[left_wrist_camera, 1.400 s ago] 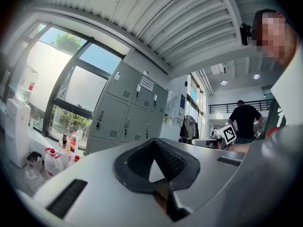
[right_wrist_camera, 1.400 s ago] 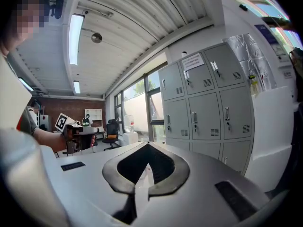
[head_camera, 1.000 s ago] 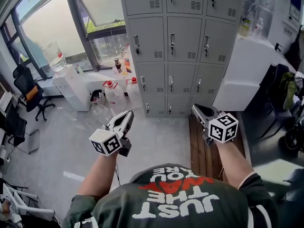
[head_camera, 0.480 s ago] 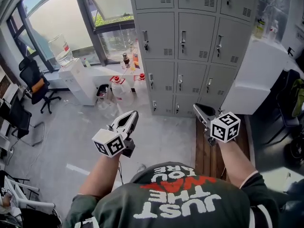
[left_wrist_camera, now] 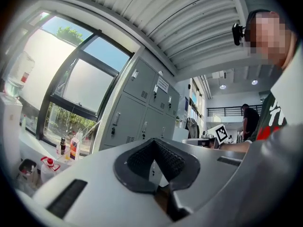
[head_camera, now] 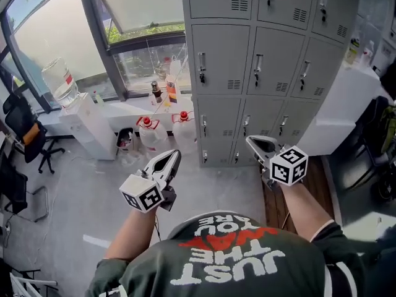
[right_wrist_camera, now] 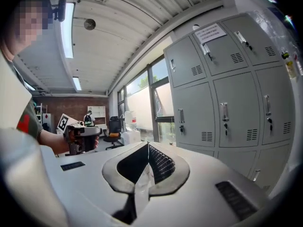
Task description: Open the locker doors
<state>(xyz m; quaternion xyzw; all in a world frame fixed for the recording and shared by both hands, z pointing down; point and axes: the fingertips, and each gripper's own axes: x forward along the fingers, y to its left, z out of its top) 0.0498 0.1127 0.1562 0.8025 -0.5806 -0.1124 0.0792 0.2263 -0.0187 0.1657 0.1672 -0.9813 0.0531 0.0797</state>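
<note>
The right claw (right_wrist_camera: 148, 150) has its jaws pressed together, nothing between them. Ahead and to its right stand the grey lockers (right_wrist_camera: 232, 108), every door in sight closed. Off to its left, a hand (right_wrist_camera: 64, 143) holds the left claw (right_wrist_camera: 85, 132).

My left hand-held gripper (left_wrist_camera: 154, 142) and right hand-held gripper (right_wrist_camera: 147, 144) have smooth, matt grey plastic shells with ribbed black pads (right_wrist_camera: 162, 164). The lockers (head_camera: 272, 60) are smooth grey painted metal. The floor (head_camera: 74, 190) looks faintly glossy beside brown wooden slats (head_camera: 273, 210).
</note>
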